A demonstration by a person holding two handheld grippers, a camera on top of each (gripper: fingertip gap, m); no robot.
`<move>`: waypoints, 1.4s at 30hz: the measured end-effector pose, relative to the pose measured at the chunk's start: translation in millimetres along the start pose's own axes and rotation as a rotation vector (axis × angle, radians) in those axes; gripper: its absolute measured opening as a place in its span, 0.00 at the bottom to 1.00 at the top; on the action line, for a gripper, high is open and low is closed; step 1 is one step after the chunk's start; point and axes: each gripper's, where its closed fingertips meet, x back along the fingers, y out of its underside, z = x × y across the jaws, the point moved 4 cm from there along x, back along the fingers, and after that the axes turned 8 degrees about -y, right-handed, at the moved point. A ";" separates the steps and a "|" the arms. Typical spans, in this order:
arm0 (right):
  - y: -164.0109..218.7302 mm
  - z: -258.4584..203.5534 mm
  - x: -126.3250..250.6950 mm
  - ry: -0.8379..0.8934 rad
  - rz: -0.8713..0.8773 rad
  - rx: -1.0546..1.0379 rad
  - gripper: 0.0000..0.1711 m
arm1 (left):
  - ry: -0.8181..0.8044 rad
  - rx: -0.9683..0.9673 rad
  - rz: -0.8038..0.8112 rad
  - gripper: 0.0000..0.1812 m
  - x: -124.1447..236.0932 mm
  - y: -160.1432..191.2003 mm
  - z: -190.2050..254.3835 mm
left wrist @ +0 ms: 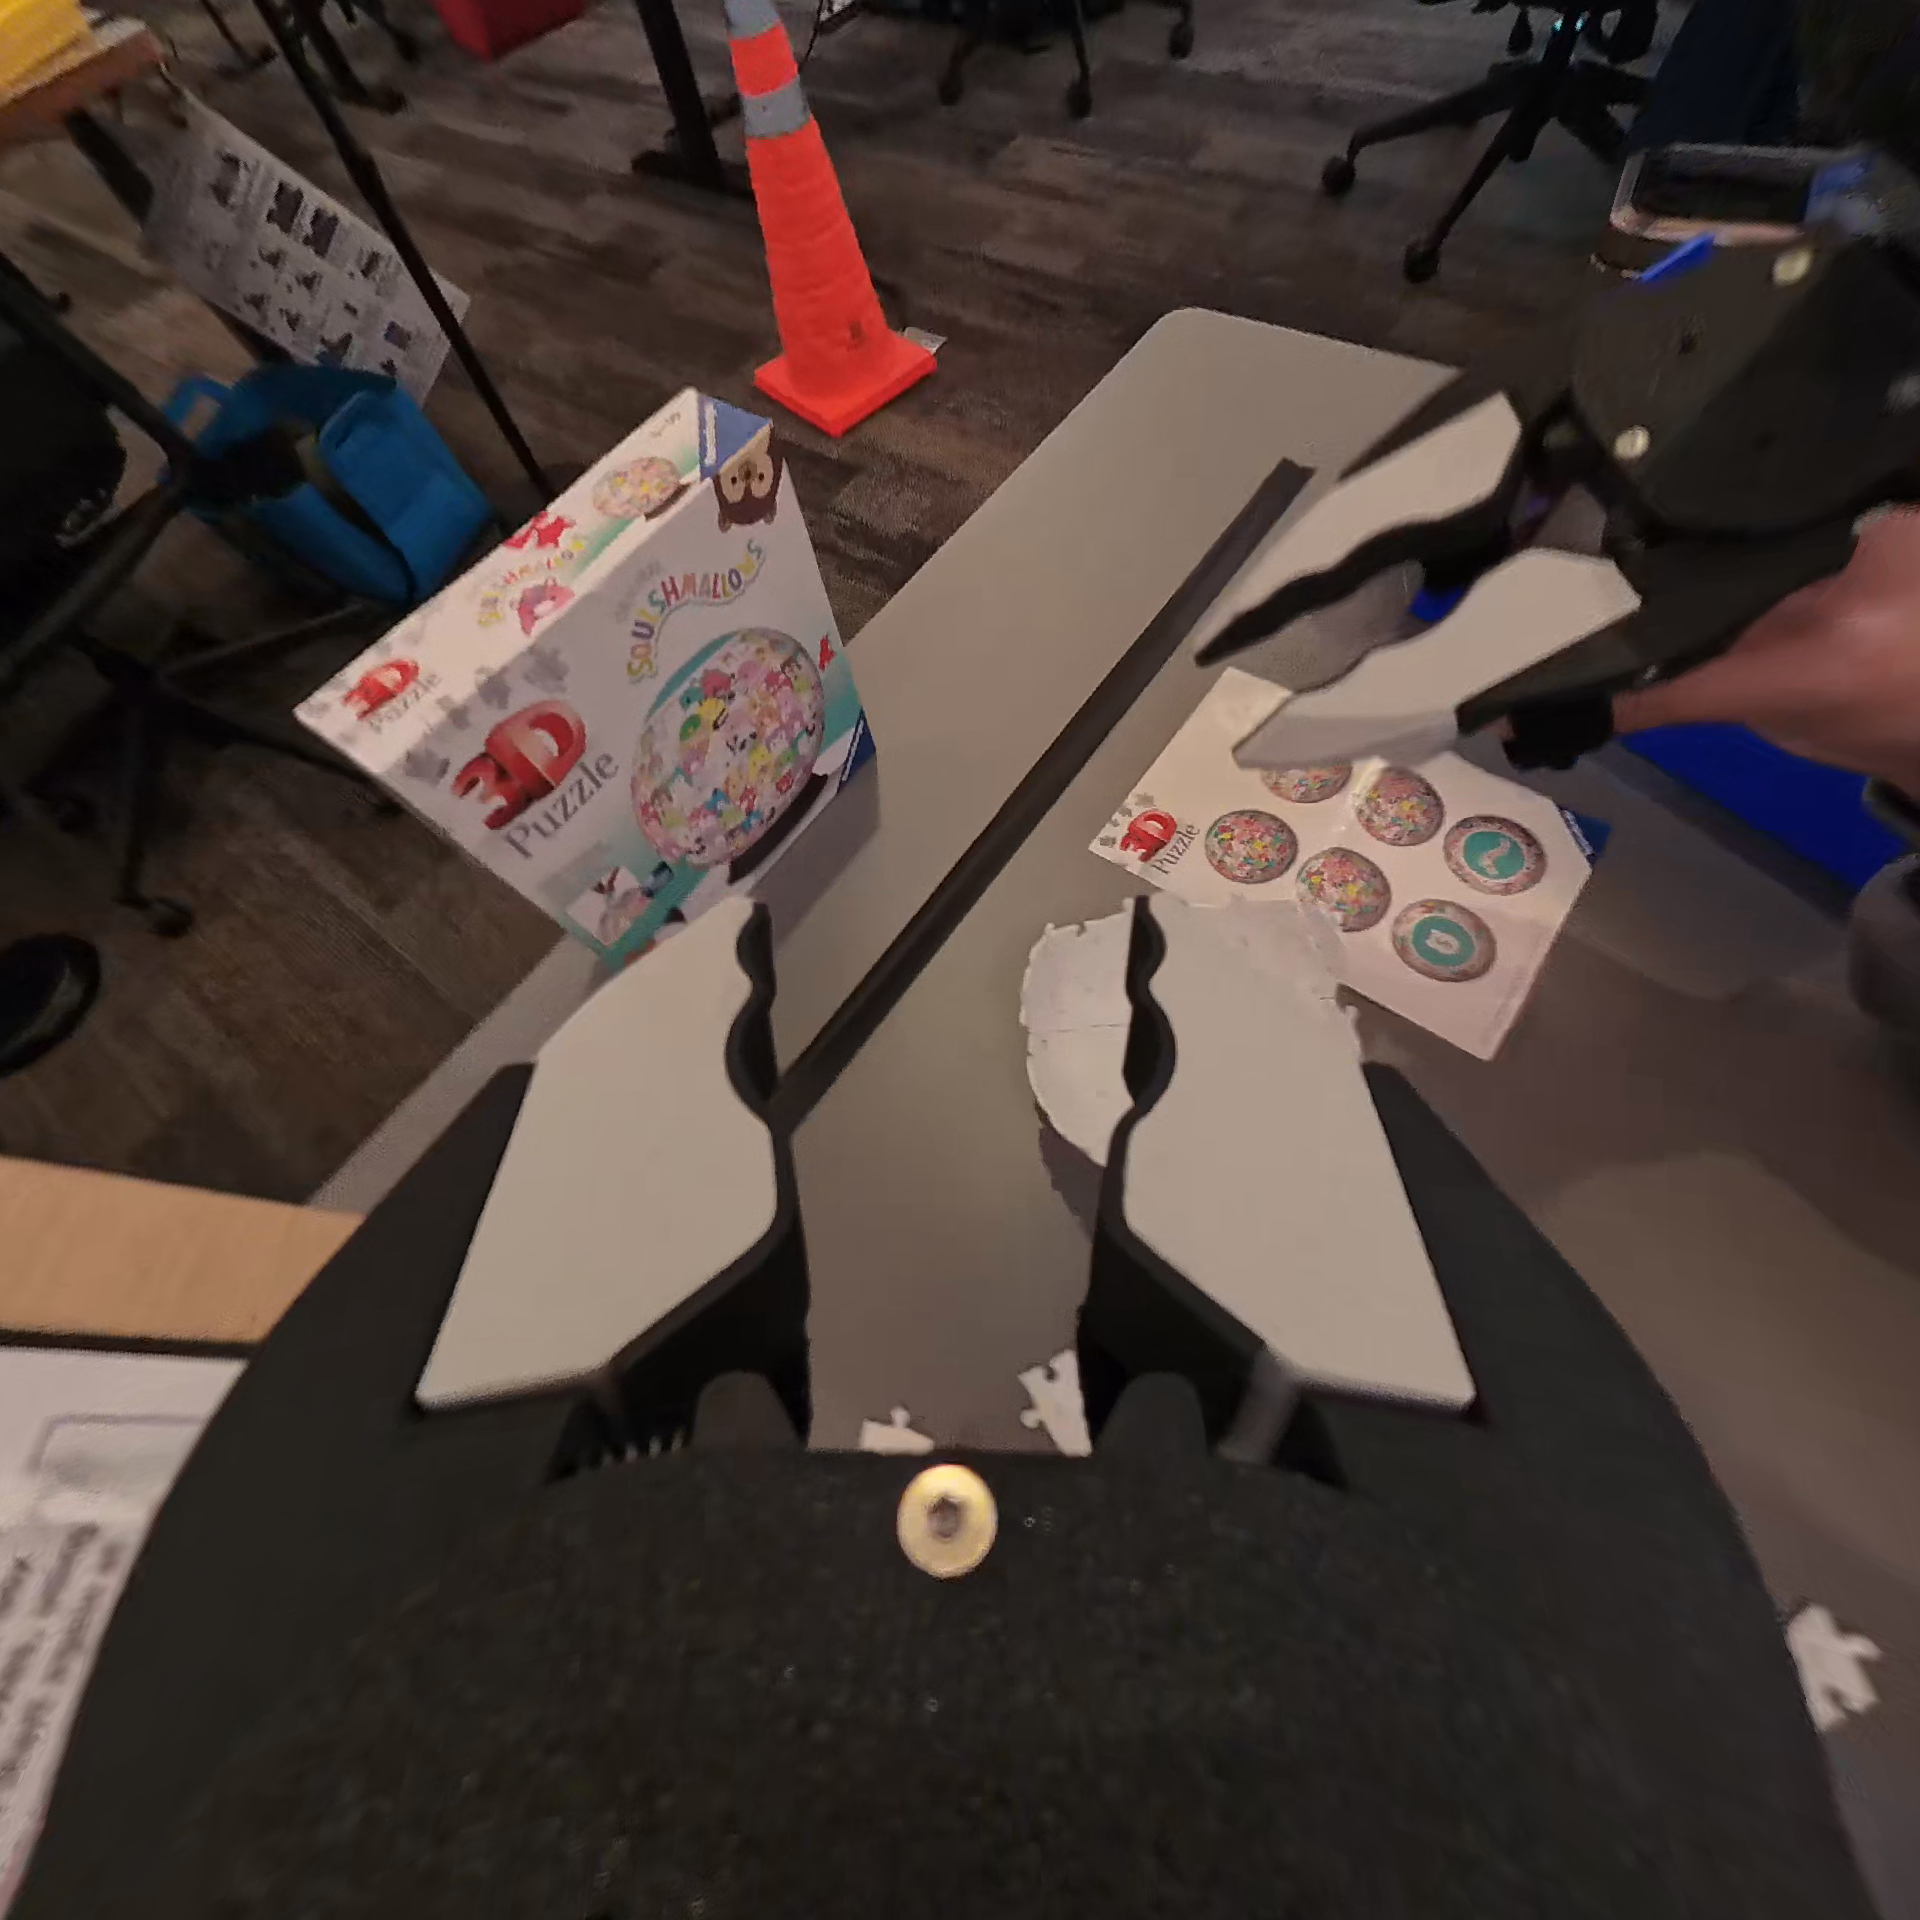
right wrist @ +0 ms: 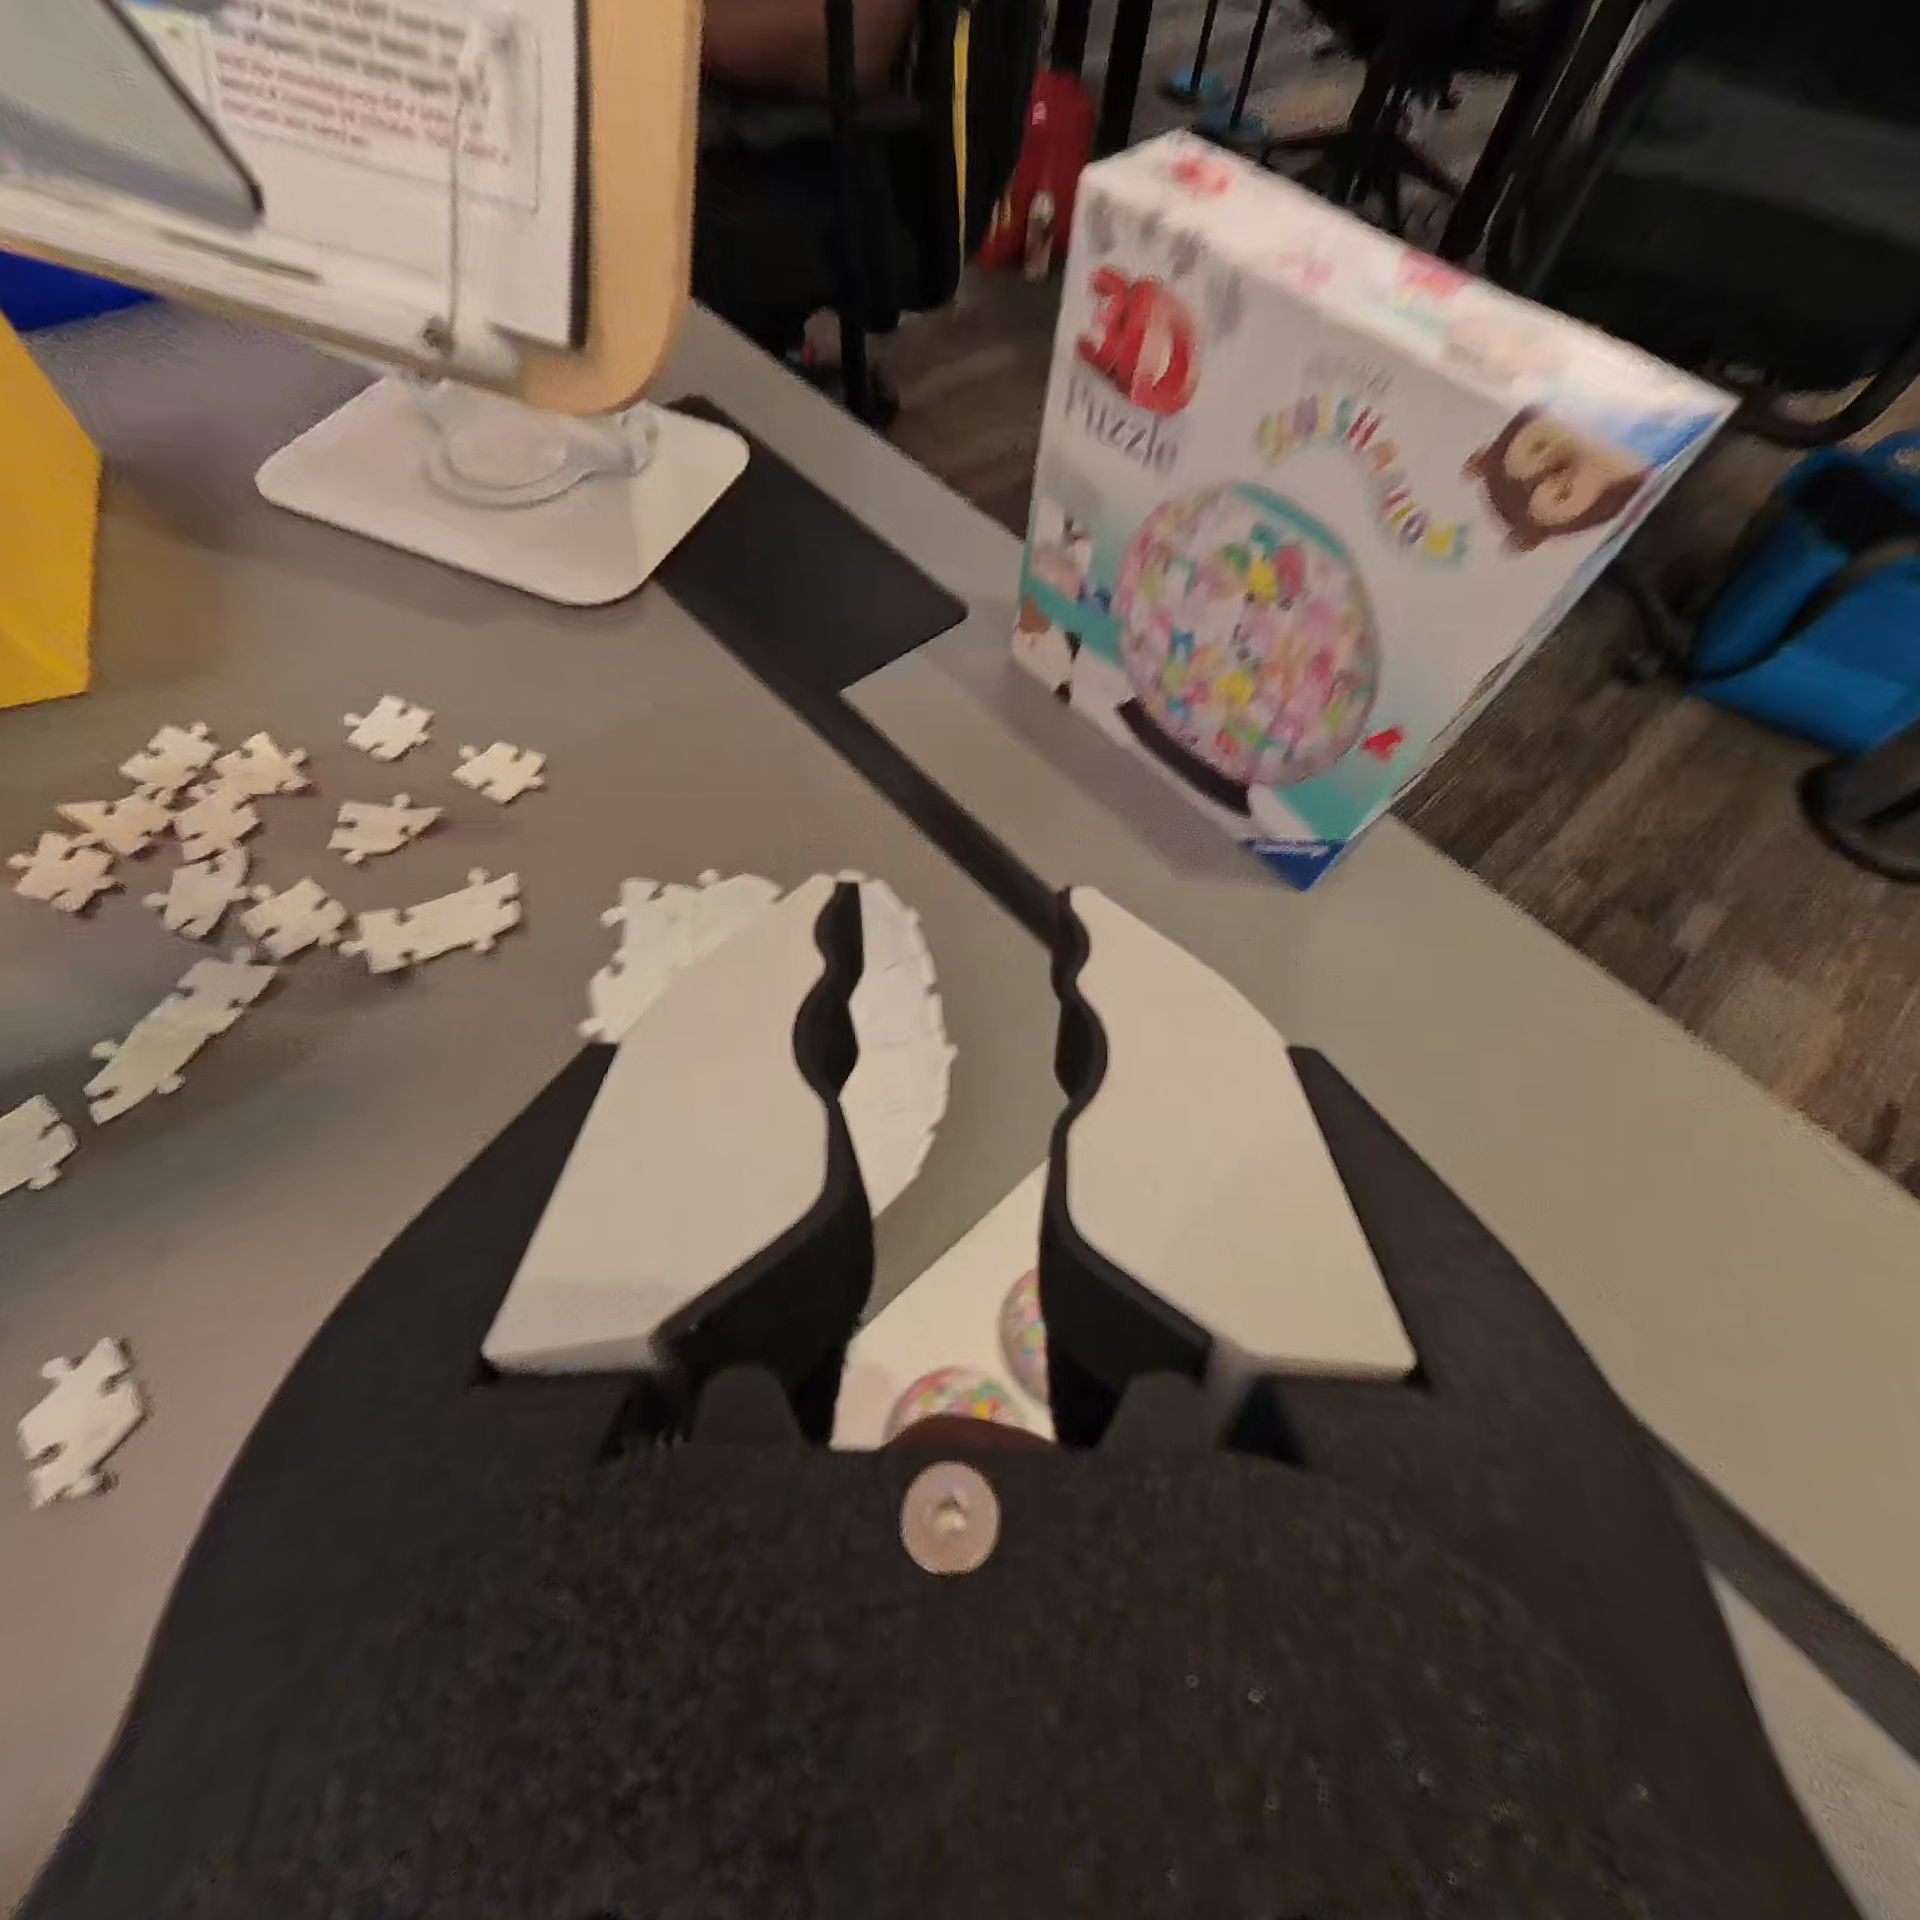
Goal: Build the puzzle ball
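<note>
A partly joined curved puzzle section (left wrist: pixel 1070 1018), white side up, lies on the grey table (left wrist: pixel 935 1226). My left gripper (left wrist: pixel 948 920) is open and empty; its right finger covers part of the section. My right gripper (left wrist: pixel 1224 701) is open and hovers over the picture sheet (left wrist: pixel 1371 873). In the right wrist view the right gripper (right wrist: pixel 958 899) is open and empty above the same section (right wrist: pixel 904 1039), whose edge shows between the fingers. Several loose white pieces (right wrist: pixel 208 831) lie scattered to its left. The sheet (right wrist: pixel 956 1330) shows under the fingers.
The puzzle box (left wrist: pixel 623 707) (right wrist: pixel 1299 520) stands upright at the table edge. A black seam (left wrist: pixel 1039 790) runs across the table. A white stand holding a board (right wrist: pixel 499 488) and a yellow block (right wrist: pixel 42 540) sit at the back. An orange cone (left wrist: pixel 810 239) stands on the floor.
</note>
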 end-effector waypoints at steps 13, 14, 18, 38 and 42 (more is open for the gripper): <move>96.0 -188.3 59.3 -0.275 0.164 0.048 0.23 | 0.058 -0.167 -0.058 0.36 132.6 57.1 126.3; 111.1 -207.4 61.7 -0.335 0.139 0.035 0.24 | 0.056 -0.187 -0.094 0.36 143.5 77.9 140.5; 161.5 -249.7 76.6 -0.324 -0.045 0.140 0.27 | 0.111 -0.075 -0.099 0.30 165.0 153.1 199.7; 183.4 -257.5 79.2 -0.398 -0.012 0.023 0.19 | 0.220 -0.344 -0.358 0.00 23.0 239.0 214.8; 182.7 -249.1 78.5 -0.403 0.005 -0.006 0.18 | 0.221 -0.372 -0.351 0.00 25.5 239.5 214.0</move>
